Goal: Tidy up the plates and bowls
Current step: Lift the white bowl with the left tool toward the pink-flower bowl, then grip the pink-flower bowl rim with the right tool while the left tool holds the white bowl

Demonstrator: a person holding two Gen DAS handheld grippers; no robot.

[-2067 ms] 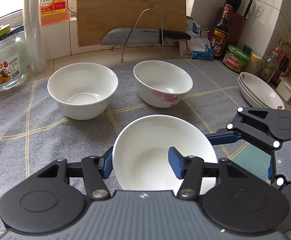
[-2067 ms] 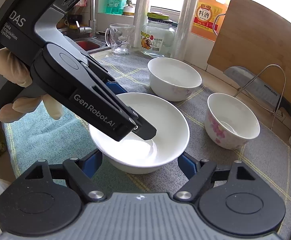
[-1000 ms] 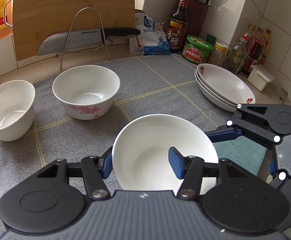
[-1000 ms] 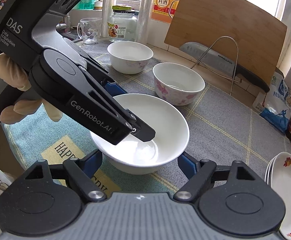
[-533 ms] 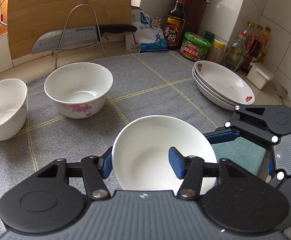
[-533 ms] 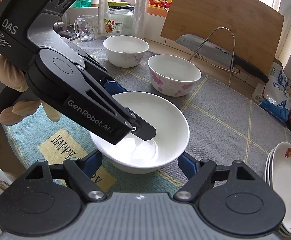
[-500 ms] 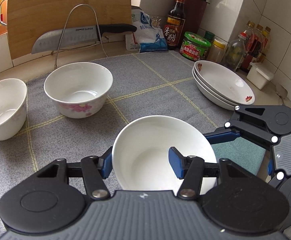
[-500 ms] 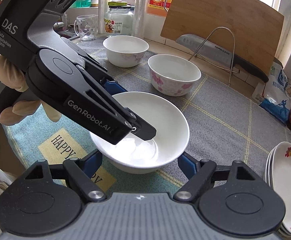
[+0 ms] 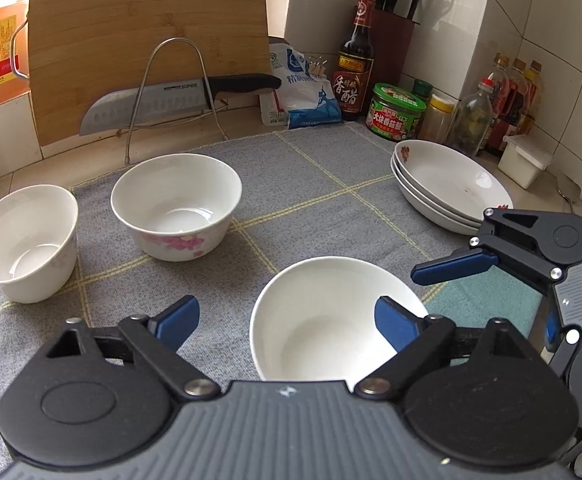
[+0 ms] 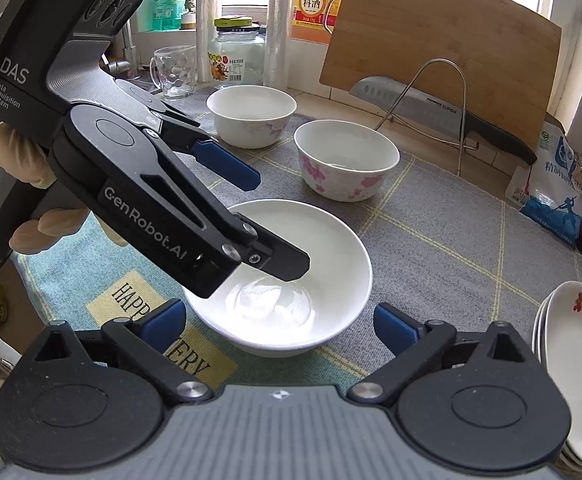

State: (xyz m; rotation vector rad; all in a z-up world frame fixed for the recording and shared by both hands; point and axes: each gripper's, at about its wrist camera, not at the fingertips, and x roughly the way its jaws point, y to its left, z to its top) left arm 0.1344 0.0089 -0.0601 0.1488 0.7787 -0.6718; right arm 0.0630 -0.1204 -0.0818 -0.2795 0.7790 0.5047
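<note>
A plain white bowl [image 9: 331, 312] [image 10: 291, 280] rests on the grey mat near the front edge. My left gripper [image 9: 287, 320] [image 10: 263, 220] is open; one finger hangs inside the bowl, the other stands clear to its left. My right gripper [image 10: 279, 320] is open and straddles the bowl's near side without holding it; it shows at the right of the left wrist view [image 9: 499, 288]. A flowered bowl [image 9: 177, 206] [image 10: 345, 160] and another white bowl [image 9: 23, 242] [image 10: 251, 114] stand behind. A stack of plates [image 9: 451, 184] [image 10: 575, 356] sits at the right.
A knife [image 9: 179, 100] rests on a wire rack against a wooden cutting board [image 9: 151, 40]. Sauce bottles [image 9: 355, 60], a green-lidded jar [image 9: 397, 112] and a salt bag [image 9: 303, 92] line the back wall. A glass mug [image 10: 173, 72] and glass jar [image 10: 235, 56] stand by the sink.
My left gripper has opened and let go of the plain bowl's rim. The bowl now sits on the mat. Both grippers turned rightward over the last two seconds.
</note>
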